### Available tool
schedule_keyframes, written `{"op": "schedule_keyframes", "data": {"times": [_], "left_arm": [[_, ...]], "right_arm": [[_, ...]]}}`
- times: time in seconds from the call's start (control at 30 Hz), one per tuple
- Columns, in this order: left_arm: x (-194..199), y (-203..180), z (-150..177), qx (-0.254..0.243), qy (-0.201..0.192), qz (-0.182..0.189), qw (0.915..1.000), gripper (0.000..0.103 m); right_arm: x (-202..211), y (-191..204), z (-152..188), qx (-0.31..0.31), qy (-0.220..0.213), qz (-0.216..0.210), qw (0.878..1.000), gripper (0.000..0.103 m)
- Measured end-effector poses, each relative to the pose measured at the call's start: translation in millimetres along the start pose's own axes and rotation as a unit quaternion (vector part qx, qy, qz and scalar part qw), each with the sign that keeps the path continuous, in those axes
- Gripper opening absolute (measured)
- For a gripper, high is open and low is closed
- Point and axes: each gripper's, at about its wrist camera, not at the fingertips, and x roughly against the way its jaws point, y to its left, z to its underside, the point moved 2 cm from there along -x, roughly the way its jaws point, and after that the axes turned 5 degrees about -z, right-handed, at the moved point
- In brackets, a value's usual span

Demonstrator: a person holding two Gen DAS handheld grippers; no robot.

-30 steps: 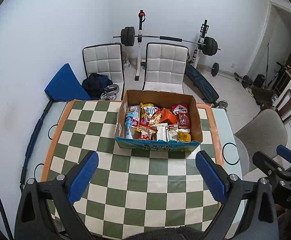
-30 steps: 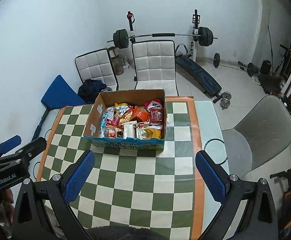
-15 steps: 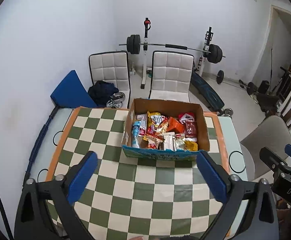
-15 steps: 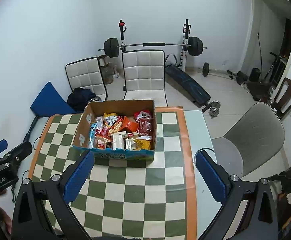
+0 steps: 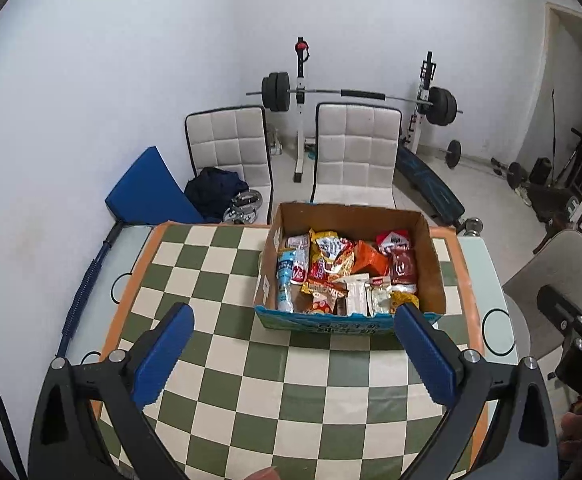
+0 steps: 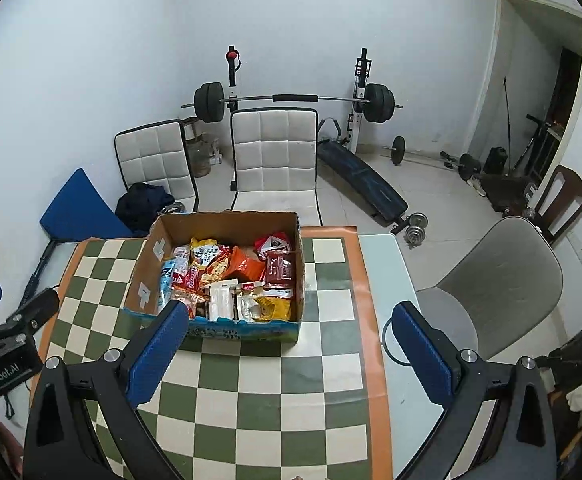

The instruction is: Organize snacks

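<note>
Snacks (image 5: 347, 272) all sit in the cardboard box (image 5: 351, 326) on the checkered surface (image 5: 227, 344). Both grippers, left (image 5: 293, 350) and right (image 6: 291, 346), hover in front of the box, fingers spread, empty. I'd come straight down on one top packet.

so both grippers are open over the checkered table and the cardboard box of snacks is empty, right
Not quite: the cardboard box is not empty. The left wrist view shows it full of snack packets. The rest holds: the left gripper and right gripper are both open over the checkered table.
</note>
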Motion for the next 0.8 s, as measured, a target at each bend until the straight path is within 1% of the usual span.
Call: {"op": "schedule_keyframes", "data": {"times": [0.23,0.47,0.8], "left_arm": [[-11,-3,-2,-0.003,0.003,-0.002,1.0,0.103],[-17,-7,-4,-0.002,0.012,0.004,0.9999,0.103],[-15,-13,-6,-0.005,0.006,0.006,0.9999,0.103]], "right_arm": [[-13,3,-1,0.004,0.005,0.005,1.0,0.103],[-20,3,-2,0.004,0.009,0.006,1.0,0.103],[-21,2,-4,0.002,0.008,0.005,1.0,0.103]]}}
